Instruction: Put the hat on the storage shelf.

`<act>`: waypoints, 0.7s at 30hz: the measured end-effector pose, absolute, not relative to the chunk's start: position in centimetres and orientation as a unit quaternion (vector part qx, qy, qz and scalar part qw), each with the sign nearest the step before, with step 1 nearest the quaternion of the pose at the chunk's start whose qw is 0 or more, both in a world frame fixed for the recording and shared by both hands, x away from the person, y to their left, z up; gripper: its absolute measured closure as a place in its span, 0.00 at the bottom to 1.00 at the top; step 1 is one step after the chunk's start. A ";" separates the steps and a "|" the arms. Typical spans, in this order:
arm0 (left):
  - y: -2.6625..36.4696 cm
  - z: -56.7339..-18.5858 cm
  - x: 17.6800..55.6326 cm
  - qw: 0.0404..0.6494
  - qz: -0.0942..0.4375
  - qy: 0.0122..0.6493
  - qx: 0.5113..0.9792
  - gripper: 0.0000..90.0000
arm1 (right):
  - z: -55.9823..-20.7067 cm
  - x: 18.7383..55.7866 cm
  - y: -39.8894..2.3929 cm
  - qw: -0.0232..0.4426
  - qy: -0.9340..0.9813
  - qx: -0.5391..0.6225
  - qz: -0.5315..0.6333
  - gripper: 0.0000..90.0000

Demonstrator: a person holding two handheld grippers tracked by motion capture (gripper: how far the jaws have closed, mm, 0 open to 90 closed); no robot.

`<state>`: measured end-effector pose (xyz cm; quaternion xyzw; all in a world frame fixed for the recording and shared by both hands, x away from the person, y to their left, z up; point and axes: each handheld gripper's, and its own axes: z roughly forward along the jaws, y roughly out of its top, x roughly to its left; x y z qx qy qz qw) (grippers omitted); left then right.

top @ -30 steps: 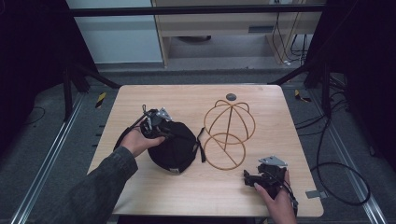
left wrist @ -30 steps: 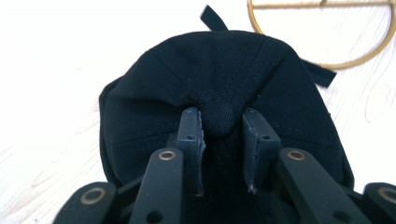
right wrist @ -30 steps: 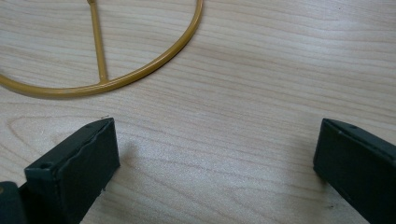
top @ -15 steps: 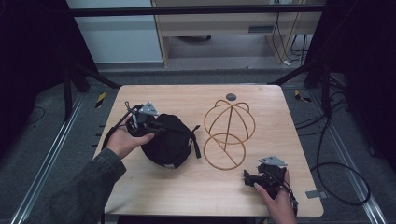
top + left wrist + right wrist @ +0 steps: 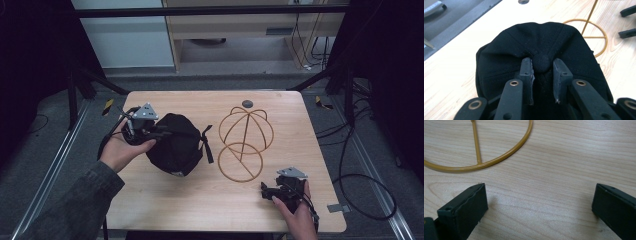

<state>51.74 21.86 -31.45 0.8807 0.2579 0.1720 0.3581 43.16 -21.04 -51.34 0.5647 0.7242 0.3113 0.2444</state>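
Note:
A black cap lies on the wooden table, left of a gold wire cap stand. My left gripper comes in from the cap's left. In the left gripper view my left gripper is shut on the cap, its jaws pinching the crown fabric on either side of the top button. My right gripper rests near the table's front right, just right of the stand's base ring. It stands wide open over bare wood, with the base ring ahead of it.
A small dark disc lies on the table behind the stand. The cap's strap hangs toward the stand. Black frame legs and cables surround the table on the floor. My right gripper's jaws appear beyond the cap.
My left gripper has carried the cap leftward and a little farther back, away from the wire stand. The right gripper has stayed put.

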 end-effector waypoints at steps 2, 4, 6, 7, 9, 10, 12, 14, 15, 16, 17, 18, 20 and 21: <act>22.0 -31.1 51.4 0.363 0.174 0.258 0.879 0.80 | -51.3 43.2 -21.0 0.244 0.724 0.565 0.311 0.00; 22.1 -30.7 51.1 0.367 0.176 0.256 0.877 0.80 | -51.3 43.2 -21.0 0.244 0.724 0.565 0.311 0.00; 22.3 -30.4 51.0 0.372 0.173 0.256 0.875 0.80 | -51.3 43.2 -21.0 0.244 0.724 0.565 0.311 0.00; 22.4 -30.0 50.8 0.377 0.175 0.257 0.873 0.80 | -51.3 43.2 -21.0 0.244 0.724 0.565 0.311 0.00; 22.4 -29.9 50.7 0.381 0.175 0.258 0.870 0.80 | -51.3 43.2 -21.0 0.244 0.724 0.565 0.311 0.00; 22.5 -29.6 50.5 0.383 0.178 0.256 0.870 0.80 | -51.3 43.2 -21.0 0.244 0.724 0.565 0.311 0.00; 22.5 -29.5 50.4 0.386 0.178 0.256 0.868 0.80 | -51.3 43.2 -21.0 0.244 0.724 0.565 0.311 0.00; 22.7 -29.3 50.3 0.393 0.179 0.257 0.865 0.80 | -51.3 43.2 -21.0 0.244 0.724 0.565 0.311 0.00; 22.8 -29.3 50.3 0.394 0.178 0.257 0.864 0.80 | -51.3 43.2 -21.0 0.245 0.724 0.565 0.311 0.00; 22.8 -29.2 50.2 0.394 0.179 0.257 0.865 0.80 | -51.3 43.2 -21.0 0.244 0.724 0.565 0.311 0.00; 22.9 -29.1 50.2 0.393 0.180 0.256 0.865 0.80 | -51.3 43.2 -21.0 0.244 0.724 0.565 0.311 0.00; 22.9 -28.9 50.1 0.393 0.182 0.256 0.864 0.80 | -51.3 43.2 -21.0 0.244 0.724 0.565 0.311 0.00; 23.0 -28.5 49.8 0.393 0.186 0.254 0.864 0.80 | -51.3 43.2 -21.0 0.244 0.724 0.565 0.311 0.00; 23.0 -28.3 49.7 0.395 0.188 0.254 0.863 0.80 | -51.3 43.2 -21.0 0.244 0.724 0.565 0.311 0.00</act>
